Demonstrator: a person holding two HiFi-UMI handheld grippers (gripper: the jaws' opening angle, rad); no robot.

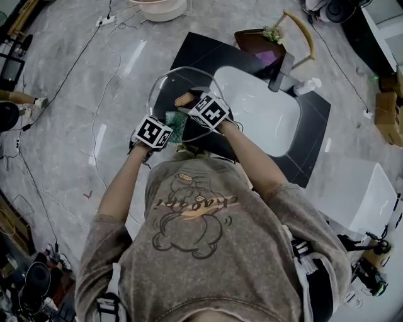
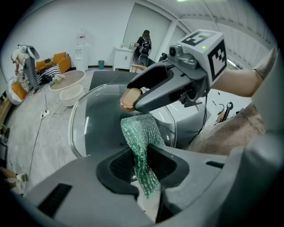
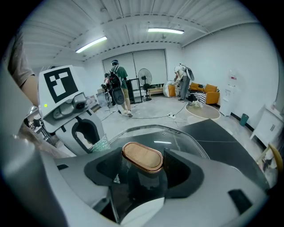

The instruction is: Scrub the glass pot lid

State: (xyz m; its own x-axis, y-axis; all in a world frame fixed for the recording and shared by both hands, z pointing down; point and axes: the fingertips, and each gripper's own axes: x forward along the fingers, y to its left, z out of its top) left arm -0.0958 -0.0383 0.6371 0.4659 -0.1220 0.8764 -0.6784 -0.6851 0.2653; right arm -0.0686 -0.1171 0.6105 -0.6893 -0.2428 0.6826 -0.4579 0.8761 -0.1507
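The glass pot lid [image 1: 165,85] is held tilted over the black counter, left of the sink. My right gripper [image 1: 191,104] is shut on its copper-rimmed wooden knob [image 3: 142,156], with the glass [image 3: 182,135] spreading beyond the jaws. My left gripper [image 1: 167,127] is shut on a green sparkly scrub cloth [image 2: 141,137]. In the left gripper view the cloth lies against the lid's glass [image 2: 95,119] just below the knob [image 2: 129,99], and the right gripper [image 2: 146,95] reaches in from the right. The left gripper [image 3: 66,106] and a bit of the cloth [image 3: 100,144] show in the right gripper view.
A white sink basin [image 1: 261,110] is set in the black counter [image 1: 312,141], with a faucet [image 1: 281,72] and a white bottle [image 1: 307,86] behind it. A wooden chair [image 1: 261,41] and a white tub [image 1: 162,7] stand beyond. Cables run across the marble floor [image 1: 75,94].
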